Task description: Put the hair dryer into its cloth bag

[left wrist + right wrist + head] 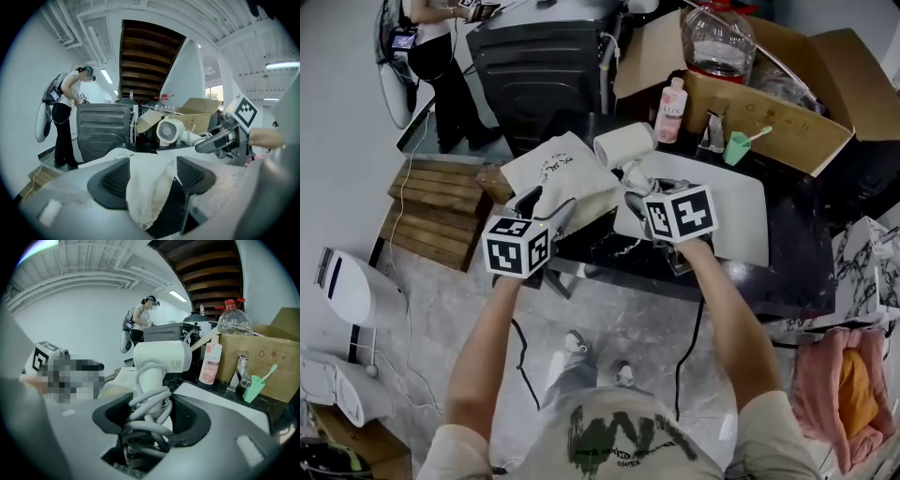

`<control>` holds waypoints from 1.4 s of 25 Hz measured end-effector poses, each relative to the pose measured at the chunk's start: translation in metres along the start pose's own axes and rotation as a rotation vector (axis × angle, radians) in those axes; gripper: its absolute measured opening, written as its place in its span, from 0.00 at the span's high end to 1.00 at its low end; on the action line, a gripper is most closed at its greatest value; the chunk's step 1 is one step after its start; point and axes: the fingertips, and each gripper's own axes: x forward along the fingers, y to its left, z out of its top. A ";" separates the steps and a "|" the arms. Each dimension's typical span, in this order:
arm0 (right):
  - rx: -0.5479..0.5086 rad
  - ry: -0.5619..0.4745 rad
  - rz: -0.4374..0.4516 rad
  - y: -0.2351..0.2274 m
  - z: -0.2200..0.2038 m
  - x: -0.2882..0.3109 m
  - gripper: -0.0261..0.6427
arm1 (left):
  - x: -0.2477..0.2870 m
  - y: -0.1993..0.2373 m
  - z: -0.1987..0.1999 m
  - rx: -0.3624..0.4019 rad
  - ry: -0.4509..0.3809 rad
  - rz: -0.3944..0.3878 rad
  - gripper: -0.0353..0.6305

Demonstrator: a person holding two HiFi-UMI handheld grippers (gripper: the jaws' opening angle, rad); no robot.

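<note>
The white hair dryer [625, 145] has its barrel over the dark counter, and its grey cord is wound round the handle. My right gripper [645, 192] is shut on that cord-wrapped handle [149, 414], with the barrel [161, 356] standing up past the jaws. The white cloth bag [567, 176] lies at the counter's left corner. My left gripper [546, 206] is shut on a fold of the bag's cloth [147, 185], which hangs between the pads. In the left gripper view the dryer [168, 131] and the right gripper [224, 138] show just beyond the bag.
A white board [741, 220] covers the counter on the right. Behind it are a pink bottle [672, 110], a green cup with a toothbrush [737, 147] and a cardboard box [769, 103]. A dark machine [544, 66] and a person [441, 56] stand further back. A wooden pallet [431, 211] lies left.
</note>
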 end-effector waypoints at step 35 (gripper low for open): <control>-0.036 0.055 0.136 0.042 -0.104 -0.038 0.60 | 0.023 0.009 -0.021 0.218 0.154 0.092 0.86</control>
